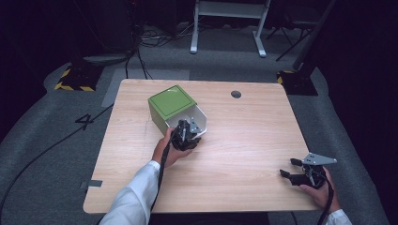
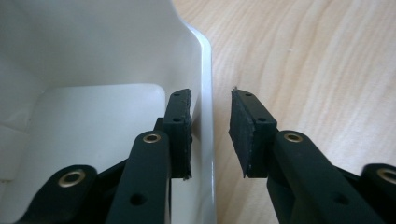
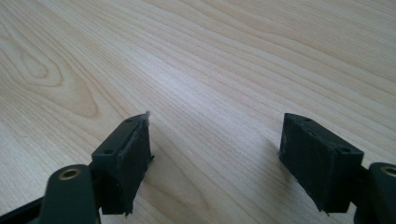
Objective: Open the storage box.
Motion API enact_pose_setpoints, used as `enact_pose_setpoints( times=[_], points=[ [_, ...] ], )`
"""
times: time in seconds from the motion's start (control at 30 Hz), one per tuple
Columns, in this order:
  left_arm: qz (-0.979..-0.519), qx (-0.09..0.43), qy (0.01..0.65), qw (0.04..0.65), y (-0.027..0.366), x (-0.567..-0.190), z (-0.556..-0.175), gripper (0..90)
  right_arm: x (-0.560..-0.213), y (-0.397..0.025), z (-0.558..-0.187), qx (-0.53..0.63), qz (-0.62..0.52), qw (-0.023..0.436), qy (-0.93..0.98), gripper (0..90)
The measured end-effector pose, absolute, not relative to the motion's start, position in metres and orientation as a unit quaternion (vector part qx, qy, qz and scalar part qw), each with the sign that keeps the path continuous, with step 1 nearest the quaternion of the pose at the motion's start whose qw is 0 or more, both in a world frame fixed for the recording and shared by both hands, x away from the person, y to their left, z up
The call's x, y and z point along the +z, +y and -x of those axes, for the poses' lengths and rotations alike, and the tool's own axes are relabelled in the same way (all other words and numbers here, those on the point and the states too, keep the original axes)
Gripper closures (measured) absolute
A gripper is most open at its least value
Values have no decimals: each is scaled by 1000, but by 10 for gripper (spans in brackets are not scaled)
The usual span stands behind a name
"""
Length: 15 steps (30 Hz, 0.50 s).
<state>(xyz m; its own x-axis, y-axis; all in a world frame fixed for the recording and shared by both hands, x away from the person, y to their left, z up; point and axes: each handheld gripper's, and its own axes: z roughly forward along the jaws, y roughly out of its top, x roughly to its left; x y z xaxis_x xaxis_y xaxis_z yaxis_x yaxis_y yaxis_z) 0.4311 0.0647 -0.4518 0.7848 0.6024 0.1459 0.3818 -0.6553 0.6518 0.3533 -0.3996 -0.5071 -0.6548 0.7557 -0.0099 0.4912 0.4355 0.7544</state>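
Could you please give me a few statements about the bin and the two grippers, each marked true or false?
1. The left gripper has its jaws astride the white wall of the green bin. True.
2. The right gripper holds a cup. False: its jaws are open over bare table.
3. The bin lies tipped, its opening towards the person. True.
4. The bin is red. False: green outside, white inside.

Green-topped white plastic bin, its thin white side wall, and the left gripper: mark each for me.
Green-topped white plastic bin (image 1: 171,101), high view, green top face.
Thin white side wall (image 2: 207,93), left gripper view, rim edge.
Left gripper (image 2: 210,133), left gripper view, midway between fingertips.
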Motion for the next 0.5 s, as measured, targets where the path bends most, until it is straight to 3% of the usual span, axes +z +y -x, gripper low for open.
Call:
enact_pose_setpoints(
  times=[0.5],
  points=[
    [-898, 165, 268, 306, 48, -452, -414, 689, -507, -400, -353, 375, -376, 176, 829, 249]
  ],
)
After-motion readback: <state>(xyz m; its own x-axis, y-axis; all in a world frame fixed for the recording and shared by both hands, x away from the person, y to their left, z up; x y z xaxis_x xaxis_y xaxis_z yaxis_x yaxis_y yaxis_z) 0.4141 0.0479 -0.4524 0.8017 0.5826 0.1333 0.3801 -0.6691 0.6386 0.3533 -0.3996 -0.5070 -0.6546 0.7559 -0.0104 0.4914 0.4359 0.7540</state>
